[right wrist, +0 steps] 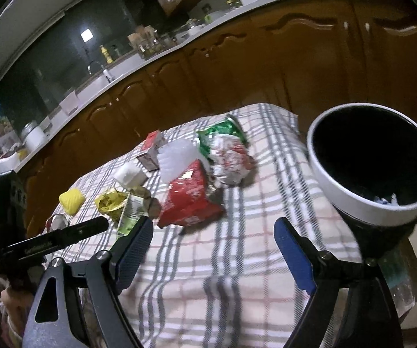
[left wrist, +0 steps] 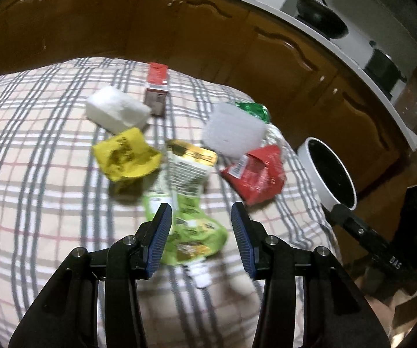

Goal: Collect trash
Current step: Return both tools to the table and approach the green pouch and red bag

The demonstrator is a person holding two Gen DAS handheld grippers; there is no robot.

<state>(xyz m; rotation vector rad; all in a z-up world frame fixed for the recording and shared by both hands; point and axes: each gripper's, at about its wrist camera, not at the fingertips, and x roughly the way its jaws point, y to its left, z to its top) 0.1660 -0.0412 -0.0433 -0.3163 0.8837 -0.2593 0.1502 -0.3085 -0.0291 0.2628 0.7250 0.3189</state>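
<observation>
Trash lies on a checked tablecloth (left wrist: 34, 174). A light green pouch (left wrist: 188, 208) lies between the open fingers of my left gripper (left wrist: 202, 211); whether they touch it I cannot tell. Near it lie a yellow wrapper (left wrist: 127, 153), a red bag (left wrist: 257, 171), a white foam block (left wrist: 233, 132), a white tissue pack (left wrist: 115, 111) and a red-and-white carton (left wrist: 157, 87). My right gripper (right wrist: 214, 229) is open and empty above the cloth, just short of the red bag (right wrist: 189, 200). A white-rimmed bin (right wrist: 373, 162) stands to its right.
A green wrapper (right wrist: 220, 130) and a crumpled red-white wrapper (right wrist: 231, 159) lie at the far side. A yellow sponge (right wrist: 72, 200) lies left. Brown cabinets (left wrist: 179, 29) with a white counter stand behind the table. The bin also shows in the left wrist view (left wrist: 327, 171).
</observation>
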